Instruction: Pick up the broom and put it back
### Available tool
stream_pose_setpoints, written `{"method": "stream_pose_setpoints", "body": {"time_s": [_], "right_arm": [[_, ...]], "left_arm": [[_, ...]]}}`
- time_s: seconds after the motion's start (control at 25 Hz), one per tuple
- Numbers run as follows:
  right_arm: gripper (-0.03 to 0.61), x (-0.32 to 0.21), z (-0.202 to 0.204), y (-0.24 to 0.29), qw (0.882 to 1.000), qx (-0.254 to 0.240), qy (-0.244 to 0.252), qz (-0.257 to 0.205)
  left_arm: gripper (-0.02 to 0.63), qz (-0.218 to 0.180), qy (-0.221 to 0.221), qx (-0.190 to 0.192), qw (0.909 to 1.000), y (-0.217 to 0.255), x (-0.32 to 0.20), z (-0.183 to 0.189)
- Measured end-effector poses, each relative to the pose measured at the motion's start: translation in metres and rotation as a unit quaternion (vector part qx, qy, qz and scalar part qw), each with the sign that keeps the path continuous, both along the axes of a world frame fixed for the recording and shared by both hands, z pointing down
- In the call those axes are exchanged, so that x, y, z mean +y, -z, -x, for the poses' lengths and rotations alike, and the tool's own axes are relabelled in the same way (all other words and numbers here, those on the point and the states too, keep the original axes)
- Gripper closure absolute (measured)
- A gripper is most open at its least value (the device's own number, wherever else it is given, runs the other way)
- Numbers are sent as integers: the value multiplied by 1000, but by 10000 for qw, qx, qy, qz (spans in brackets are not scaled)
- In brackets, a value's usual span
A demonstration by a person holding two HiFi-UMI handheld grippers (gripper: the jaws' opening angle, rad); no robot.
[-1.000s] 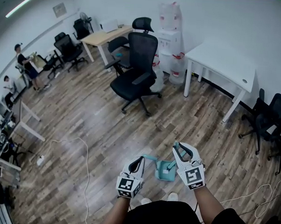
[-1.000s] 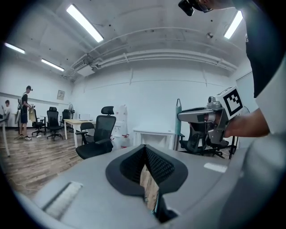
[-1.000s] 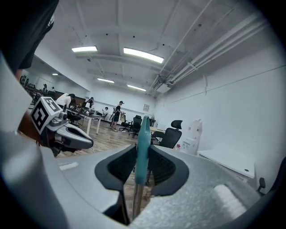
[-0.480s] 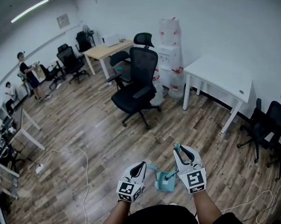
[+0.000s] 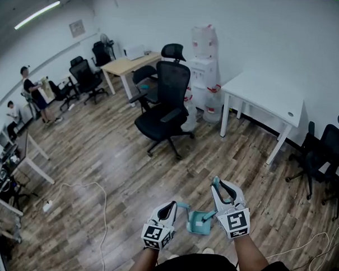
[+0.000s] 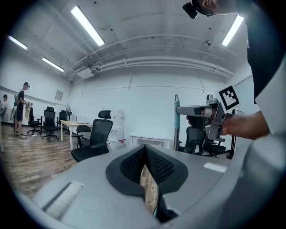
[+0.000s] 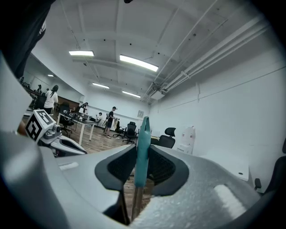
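My right gripper (image 5: 217,186) is shut on the teal broom handle (image 5: 214,181), which stands upright between its pads (image 7: 142,142). The handle's teal tip pokes up above the jaws. Lower down, the broom (image 5: 207,213) meets a teal dustpan (image 5: 198,223) that hangs just above the wooden floor between my two grippers. My left gripper (image 5: 170,206) is shut on the dustpan's teal handle (image 5: 182,206); only a sliver of teal shows at the bottom of its jaws in the left gripper view. From there, the right gripper (image 6: 196,109) is seen holding the upright broom handle (image 6: 176,117).
A black office chair (image 5: 165,112) stands ahead in the middle of the floor. A white table (image 5: 267,88) is at the right, with stacked water bottles (image 5: 203,60) beside it. More black chairs (image 5: 326,147) line the right wall. A white cable (image 5: 103,199) lies on the floor at the left.
My right gripper has risen a little with the broom handle in it. The left gripper has stayed close beside the dustpan. The head view has tilted up slightly.
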State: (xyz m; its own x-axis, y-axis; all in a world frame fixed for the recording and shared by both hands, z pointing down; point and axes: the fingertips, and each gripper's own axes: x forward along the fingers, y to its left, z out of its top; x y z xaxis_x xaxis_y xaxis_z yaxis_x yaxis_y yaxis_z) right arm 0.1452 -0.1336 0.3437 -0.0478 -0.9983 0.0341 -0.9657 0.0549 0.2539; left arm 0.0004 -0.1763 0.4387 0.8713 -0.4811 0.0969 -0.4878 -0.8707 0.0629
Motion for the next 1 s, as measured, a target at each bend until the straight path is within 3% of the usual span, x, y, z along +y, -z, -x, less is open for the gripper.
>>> {"method": "stream_pose_setpoints", "body": {"time_s": [0.44,1.0], "right_arm": [[485,10,-5,6,9999,-49,-54,-132],[483,15,-28,-61,9975,11,-97,704]], "left_arm": [[595,-191,30,119,9997,20,6,1],[595,196,160,-130,9996,-8,16,14]]}}
